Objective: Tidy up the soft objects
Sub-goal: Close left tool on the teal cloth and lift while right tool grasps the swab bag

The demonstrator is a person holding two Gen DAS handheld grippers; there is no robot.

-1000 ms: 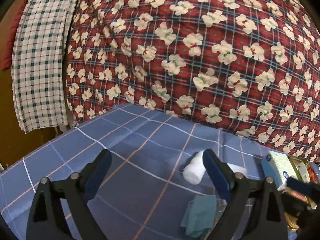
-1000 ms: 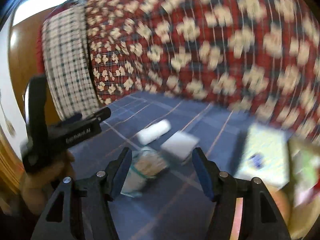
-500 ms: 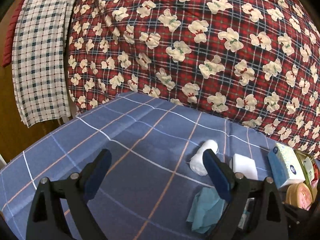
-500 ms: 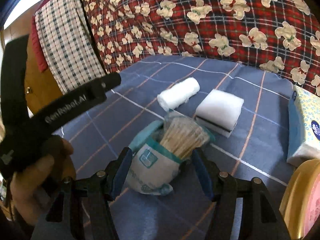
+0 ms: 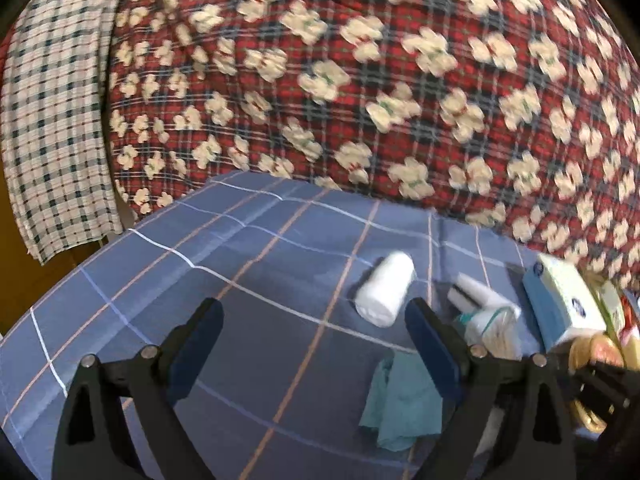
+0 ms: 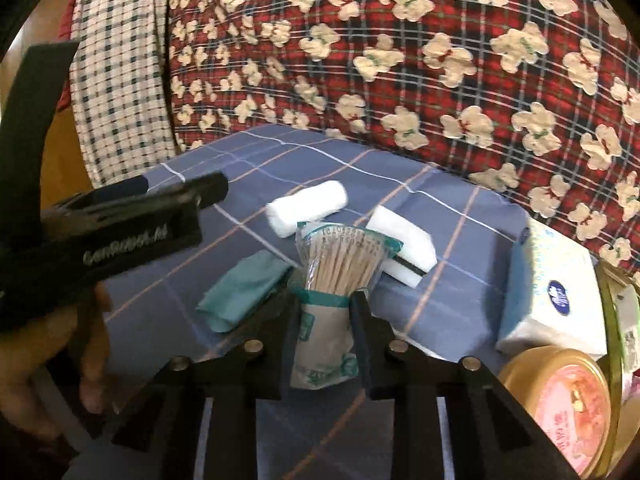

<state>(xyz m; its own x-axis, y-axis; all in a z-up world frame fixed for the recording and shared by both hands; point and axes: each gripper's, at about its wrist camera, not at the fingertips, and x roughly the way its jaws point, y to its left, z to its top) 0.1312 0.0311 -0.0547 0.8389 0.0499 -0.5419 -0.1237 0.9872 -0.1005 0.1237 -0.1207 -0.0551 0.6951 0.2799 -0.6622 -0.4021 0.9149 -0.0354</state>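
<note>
On the blue checked sheet (image 6: 168,300), below the red quilt (image 6: 400,60): tissue box (image 6: 552,280) at 3 o'clock; sponge (image 6: 404,240); gauze roll (image 6: 306,208) at 12; teal cloth (image 6: 244,288) at 9. The right gripper (image 6: 324,312) was closing, jaws pressed on the swab bag (image 6: 332,280). The left gripper (image 5: 316,344) stood wide, holding nothing.

Round tin (image 6: 560,404) cut off bottom right

A home bedroom: a bear-print plaid quilt (image 6: 440,60) heaped on a blue checked bedsheet (image 5: 240,280).
</note>
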